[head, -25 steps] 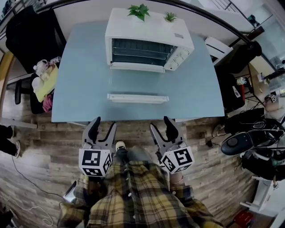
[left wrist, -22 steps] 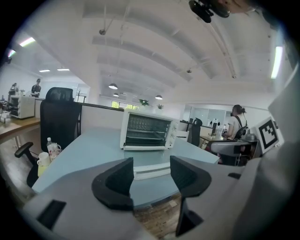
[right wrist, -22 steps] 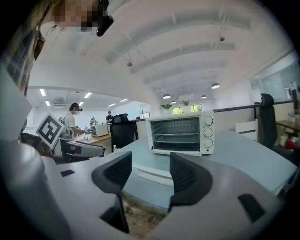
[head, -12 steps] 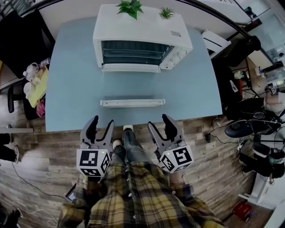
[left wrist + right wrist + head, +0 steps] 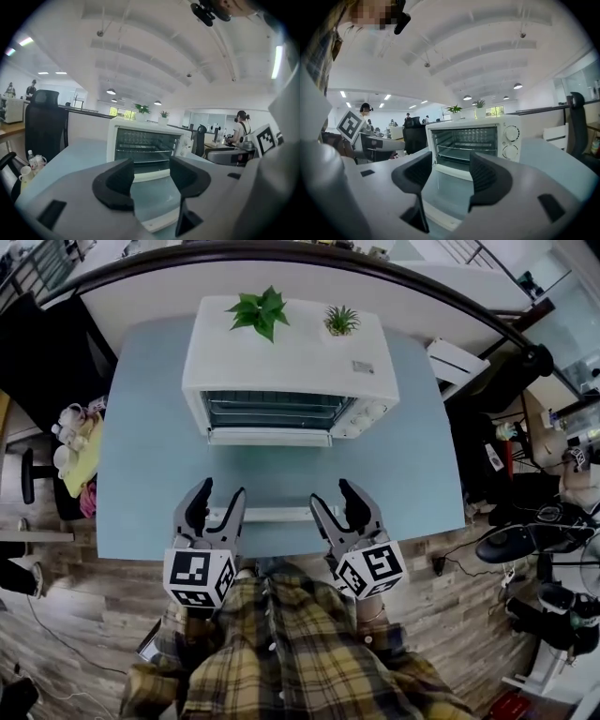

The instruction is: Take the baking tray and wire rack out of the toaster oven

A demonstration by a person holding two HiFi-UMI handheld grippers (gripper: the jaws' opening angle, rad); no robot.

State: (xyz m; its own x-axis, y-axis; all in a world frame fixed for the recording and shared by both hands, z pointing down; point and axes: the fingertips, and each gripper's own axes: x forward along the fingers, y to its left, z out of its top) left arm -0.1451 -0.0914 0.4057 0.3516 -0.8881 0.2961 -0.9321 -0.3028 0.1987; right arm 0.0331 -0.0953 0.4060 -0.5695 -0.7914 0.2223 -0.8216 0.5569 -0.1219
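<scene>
Nearest, the left gripper (image 5: 220, 491) and right gripper (image 5: 330, 493) hover over the table's (image 5: 141, 456) near edge, each with jaws apart and empty. They flank the white handle (image 5: 272, 514) of the folded-down door. Beyond, inside the toaster oven (image 5: 286, 352), sits the wire rack (image 5: 464, 149); the baking tray cannot be made out.
</scene>
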